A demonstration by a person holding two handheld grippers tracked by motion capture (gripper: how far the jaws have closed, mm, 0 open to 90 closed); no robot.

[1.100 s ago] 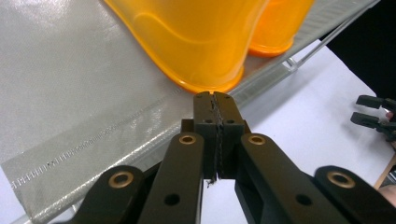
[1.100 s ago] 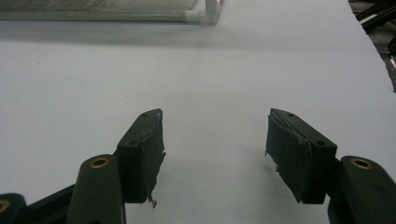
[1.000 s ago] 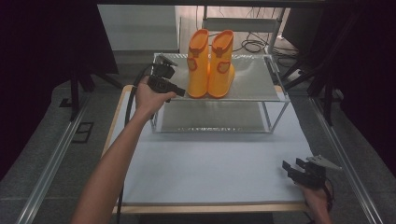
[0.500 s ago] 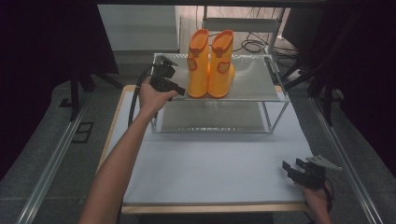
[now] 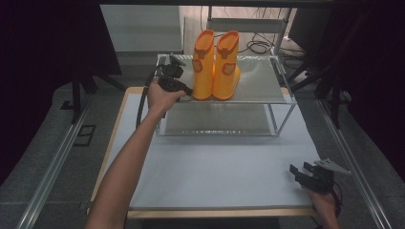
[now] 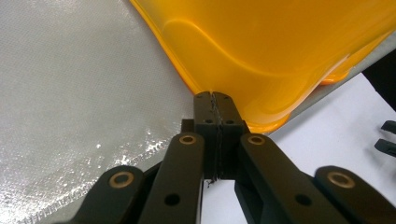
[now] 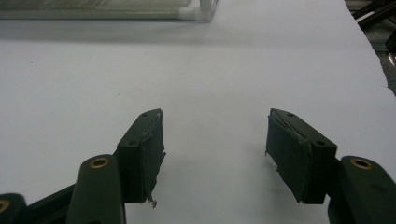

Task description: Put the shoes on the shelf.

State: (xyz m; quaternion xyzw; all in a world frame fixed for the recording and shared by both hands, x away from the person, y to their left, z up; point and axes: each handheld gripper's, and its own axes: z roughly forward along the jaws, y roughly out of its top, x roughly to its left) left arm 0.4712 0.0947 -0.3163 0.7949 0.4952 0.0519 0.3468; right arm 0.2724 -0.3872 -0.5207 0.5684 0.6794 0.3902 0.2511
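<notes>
Standing on top shelf of wire-frame rack [image 5: 279, 93]: pair of orange boots [image 5: 216, 64], upright, touching side by side. Lower shelf [image 5: 215, 119] bare mesh. Left gripper [image 5: 187, 90] clenched, jaws pressed together, nothing between; tips at sole edge of left boot [image 6: 280, 51]. Right gripper [image 5: 300, 170] released, jaws wide apart, low over white surface [image 5: 215, 171] near front right corner, well apart from rack.

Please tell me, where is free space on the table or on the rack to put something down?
The white table is bare between the rack's front edge and the right gripper. The rack top is free right of the orange boots. It is crowded at the left boot's toe, where the shut left gripper touches it.
</notes>
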